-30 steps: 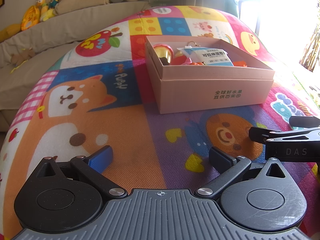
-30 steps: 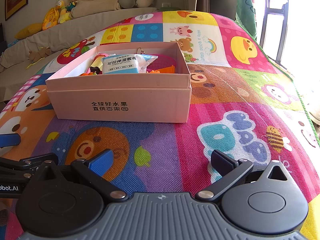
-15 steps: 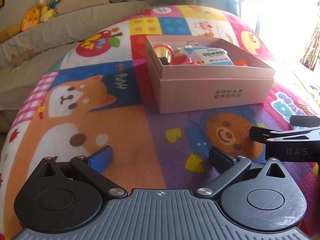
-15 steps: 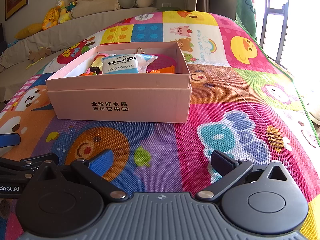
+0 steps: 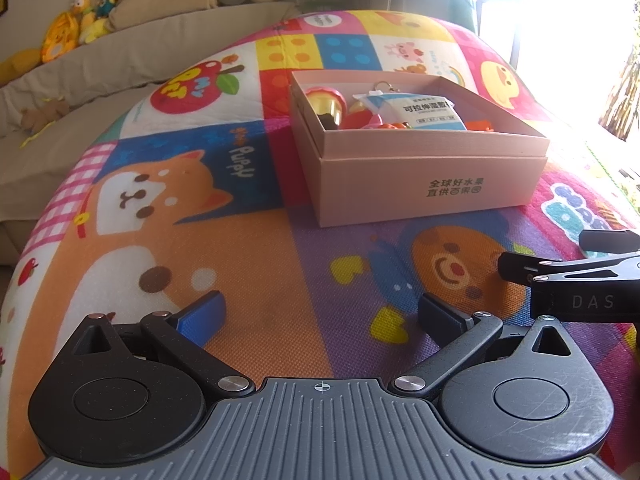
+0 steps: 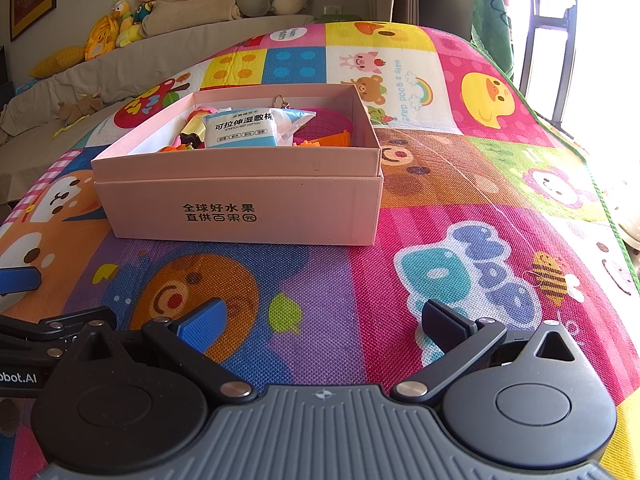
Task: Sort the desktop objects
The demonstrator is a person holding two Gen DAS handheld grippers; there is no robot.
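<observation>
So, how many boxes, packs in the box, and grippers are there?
Box: 1
Pack: 1
Grippers: 2, the left gripper and the right gripper, both open
Total: 4

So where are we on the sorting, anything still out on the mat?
It looks nearly or fully done. The pink box holds the white-and-blue cotton pack, a pink basket and orange pieces. No loose items show on the play mat. Nothing is in hand: the left gripper and right gripper are both open and empty, short of the box.
</observation>
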